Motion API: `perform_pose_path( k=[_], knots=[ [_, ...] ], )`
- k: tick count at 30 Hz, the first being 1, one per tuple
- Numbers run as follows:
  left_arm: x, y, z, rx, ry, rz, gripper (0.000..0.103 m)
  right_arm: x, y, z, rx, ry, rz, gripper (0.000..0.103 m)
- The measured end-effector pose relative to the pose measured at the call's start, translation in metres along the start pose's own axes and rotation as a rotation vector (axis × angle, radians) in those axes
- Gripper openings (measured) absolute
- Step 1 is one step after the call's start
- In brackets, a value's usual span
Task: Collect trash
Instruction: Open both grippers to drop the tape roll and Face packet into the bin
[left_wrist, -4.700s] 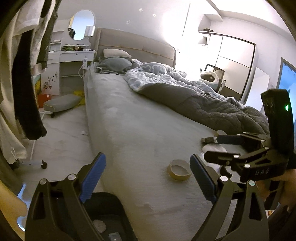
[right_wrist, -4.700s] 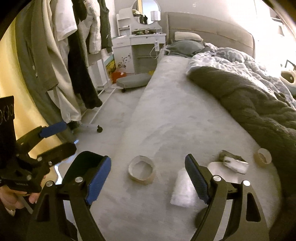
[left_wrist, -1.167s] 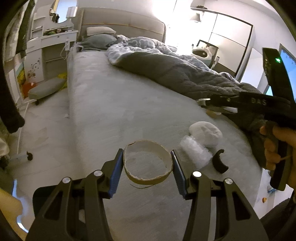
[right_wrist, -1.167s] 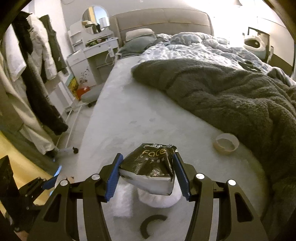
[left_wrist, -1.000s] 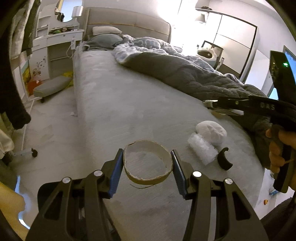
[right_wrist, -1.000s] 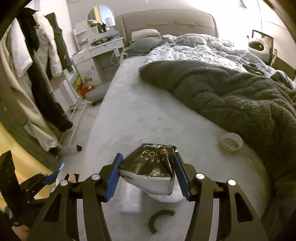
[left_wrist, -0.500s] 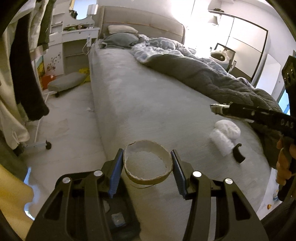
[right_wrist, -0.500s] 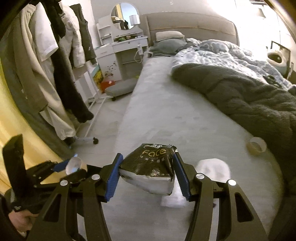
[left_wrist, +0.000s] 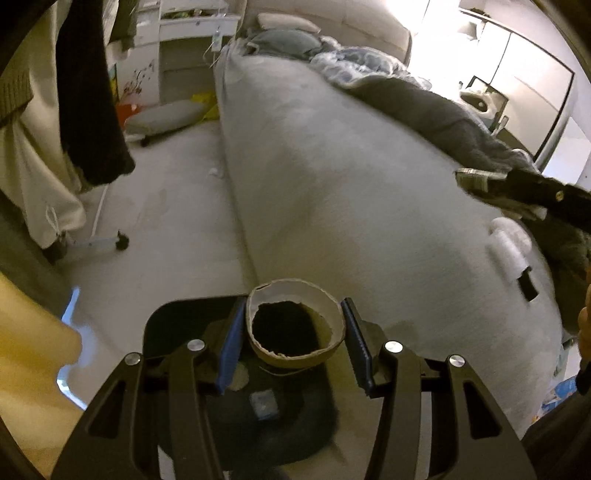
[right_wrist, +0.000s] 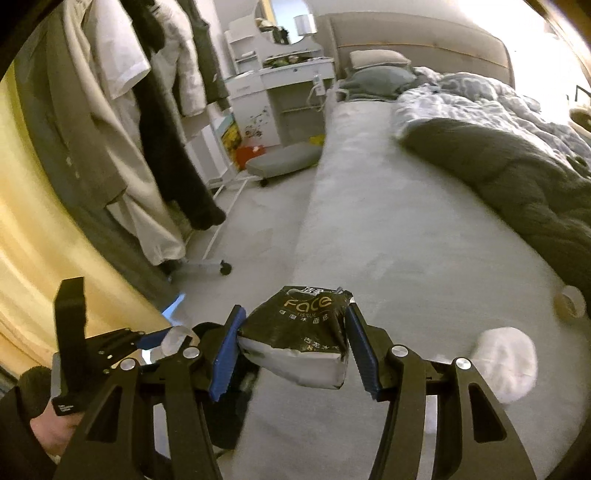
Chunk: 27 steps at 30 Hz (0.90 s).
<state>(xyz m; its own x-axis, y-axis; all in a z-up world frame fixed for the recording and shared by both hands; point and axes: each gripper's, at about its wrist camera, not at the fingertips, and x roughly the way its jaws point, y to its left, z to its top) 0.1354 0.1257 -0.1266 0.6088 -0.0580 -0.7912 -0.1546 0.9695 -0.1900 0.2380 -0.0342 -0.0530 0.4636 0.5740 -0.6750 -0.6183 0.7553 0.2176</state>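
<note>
Left gripper (left_wrist: 293, 341) is clamping a cardboard tape ring (left_wrist: 294, 326) between its blue pads, at lower centre of the left wrist view. Directly beneath the ring a black trash bin (left_wrist: 173, 321) is standing on the floor against the side of the bed (left_wrist: 332, 166); scraps are lying inside it, though blur is making them hard to identify.

Right gripper (right_wrist: 291, 341) is gripping a dark tissue pack (right_wrist: 303, 332), lettered "Face", at lower centre of the right wrist view. The pack is hanging over the bed edge, with the bin's dark rim partly visible below and left of it.

Judgement: the deposit step is in hand, with both items lifted and positioned at or near the bin.

Remaining on the bed: a white crumpled wad (right_wrist: 506, 360) at lower right of the right wrist view, a small tape roll (right_wrist: 570, 301) further right beside the grey blanket (right_wrist: 517, 177), and a black curved scrap (left_wrist: 528, 286) at the right of the left wrist view.

Next move: spreading the left pads to drop the ring squarely into the bin, then bringing the pack over the opening before letting it go. The pack is wide, so centring is mattering.
</note>
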Motion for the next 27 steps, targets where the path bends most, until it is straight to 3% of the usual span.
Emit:
perform_pose_path(
  k=[10,18,27],
  knots=[
    [0.034,0.033,-0.027,-0.016,0.211,0.033,0.054,0.046,0.051,-0.002,-0.07,0.086,0.066,0.056],
    [0.049,0.056,-0.046,-0.043,0.315,0.021,0.054,0.078,0.085,-0.007,-0.137,0.159,0.09,0.056],
    [0.051,0.078,-0.056,-0.064,0.375,0.024,0.055,0.112,0.104,-0.013,-0.172,0.236,0.092,0.056]
  ],
)
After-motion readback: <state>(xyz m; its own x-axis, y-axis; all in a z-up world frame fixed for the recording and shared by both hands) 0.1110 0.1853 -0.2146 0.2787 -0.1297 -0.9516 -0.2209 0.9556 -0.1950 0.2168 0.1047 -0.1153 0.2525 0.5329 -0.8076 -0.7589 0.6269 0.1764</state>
